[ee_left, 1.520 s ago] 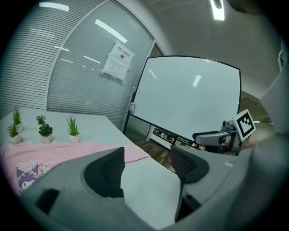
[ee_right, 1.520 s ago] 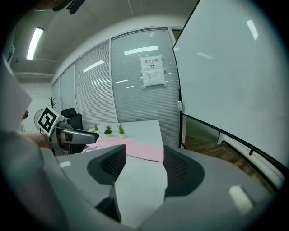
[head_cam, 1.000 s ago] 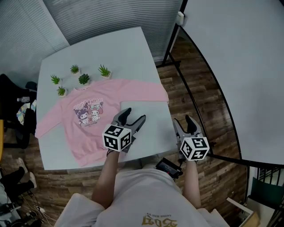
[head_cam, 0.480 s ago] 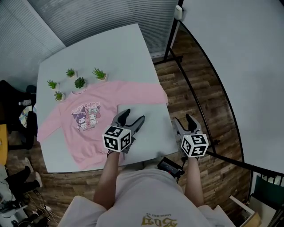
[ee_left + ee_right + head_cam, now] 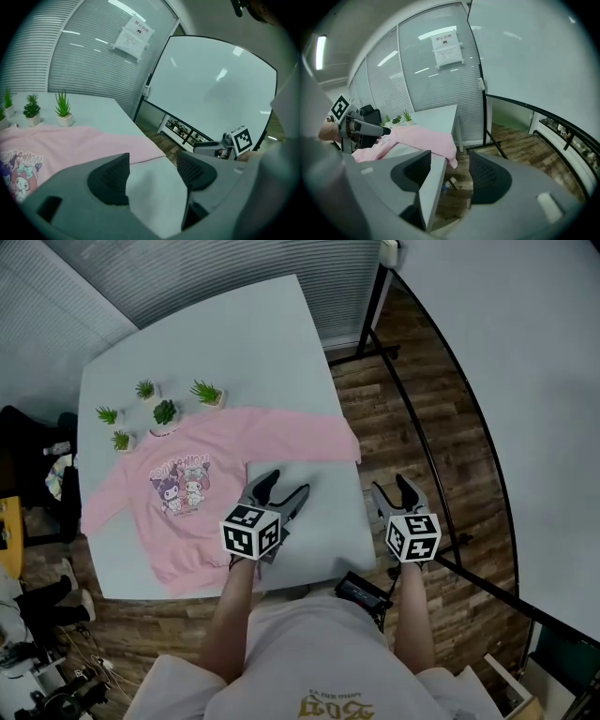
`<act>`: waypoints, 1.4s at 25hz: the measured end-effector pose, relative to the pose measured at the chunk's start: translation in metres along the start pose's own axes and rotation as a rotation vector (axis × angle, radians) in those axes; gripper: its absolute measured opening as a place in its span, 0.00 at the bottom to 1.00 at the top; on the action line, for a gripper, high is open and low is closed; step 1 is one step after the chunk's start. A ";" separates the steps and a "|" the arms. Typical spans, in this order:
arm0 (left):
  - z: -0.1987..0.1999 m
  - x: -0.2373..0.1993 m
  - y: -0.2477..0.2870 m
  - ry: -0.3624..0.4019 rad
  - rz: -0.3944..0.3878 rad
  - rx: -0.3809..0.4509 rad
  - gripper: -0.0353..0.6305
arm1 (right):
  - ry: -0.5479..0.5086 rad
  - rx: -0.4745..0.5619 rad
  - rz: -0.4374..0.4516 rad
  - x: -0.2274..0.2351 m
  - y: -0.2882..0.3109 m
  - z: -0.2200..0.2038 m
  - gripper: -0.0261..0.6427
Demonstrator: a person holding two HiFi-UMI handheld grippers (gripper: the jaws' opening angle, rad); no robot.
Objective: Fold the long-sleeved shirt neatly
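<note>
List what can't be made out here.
- Head view: the left tool and its marker cube cover the pink shirt's near hem corner.
- Left gripper view: the frame's left edge cuts off the shirt's far side.
- Right gripper view: print on the wall notice is too small to read.
- Head view: the dark device at the person's waist is too small to identify.

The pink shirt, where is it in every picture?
Head view: the pink shirt lies spread flat, left of centre.
Left gripper view: the shirt is at the lower left.
Right gripper view: the shirt is just left of the middle.
Shared landmark: the little potted plants by its collar.
</note>
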State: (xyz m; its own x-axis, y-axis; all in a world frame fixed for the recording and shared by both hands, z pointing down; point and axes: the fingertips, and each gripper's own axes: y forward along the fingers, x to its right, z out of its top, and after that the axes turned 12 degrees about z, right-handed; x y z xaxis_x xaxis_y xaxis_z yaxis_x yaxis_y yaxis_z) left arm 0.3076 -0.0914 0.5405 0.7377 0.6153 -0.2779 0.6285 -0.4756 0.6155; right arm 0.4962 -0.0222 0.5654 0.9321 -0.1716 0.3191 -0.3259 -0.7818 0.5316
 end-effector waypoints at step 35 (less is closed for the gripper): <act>-0.041 -0.018 0.066 -0.008 0.125 -0.145 0.51 | -0.222 -0.206 0.075 0.049 0.114 -0.059 0.43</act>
State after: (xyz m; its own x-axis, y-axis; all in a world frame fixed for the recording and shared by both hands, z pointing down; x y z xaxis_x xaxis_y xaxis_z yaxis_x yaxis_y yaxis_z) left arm 0.3258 -0.1078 0.6159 0.8100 0.5517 -0.1987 0.4904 -0.4515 0.7454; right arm 0.4955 -0.0846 0.6878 0.9087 -0.3685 0.1963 -0.3990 -0.6279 0.6683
